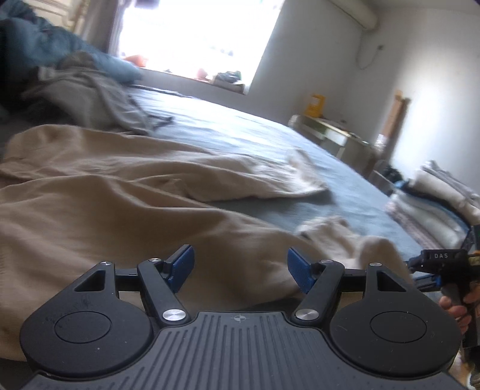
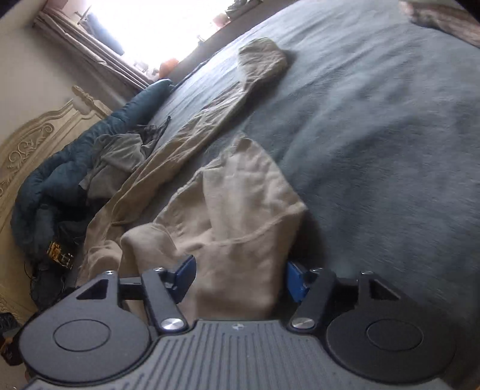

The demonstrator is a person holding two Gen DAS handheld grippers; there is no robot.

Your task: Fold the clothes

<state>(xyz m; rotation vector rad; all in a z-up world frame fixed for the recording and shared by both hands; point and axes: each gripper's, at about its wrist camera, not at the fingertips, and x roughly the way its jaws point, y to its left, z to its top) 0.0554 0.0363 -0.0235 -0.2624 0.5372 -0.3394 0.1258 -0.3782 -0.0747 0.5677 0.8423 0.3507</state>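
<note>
The beige trousers [image 2: 210, 168] lie crumpled across the bed [image 2: 375, 135]; soft, light and limp, they will sag unless pinched at a hem or waistband. The right hand-held gripper [image 2: 238, 277] straddles one leg end, pads not visibly pressing; the left hand-held gripper [image 1: 238, 265] is released above the cloth

A bed [image 2: 375, 120] with a grey-blue cover fills most of both views. A dark teal quilt [image 2: 60, 168] lies bunched against a cream carved headboard [image 2: 33, 141]. A bright window [image 1: 195, 33] with curtains [image 2: 90, 51] stands beyond the bed, small items blurred along its sill. By the white wall are a low cabinet [image 1: 339, 135] with a yellow container [image 1: 313, 105] behind it and an air conditioner [image 1: 357, 13] up high.
</note>
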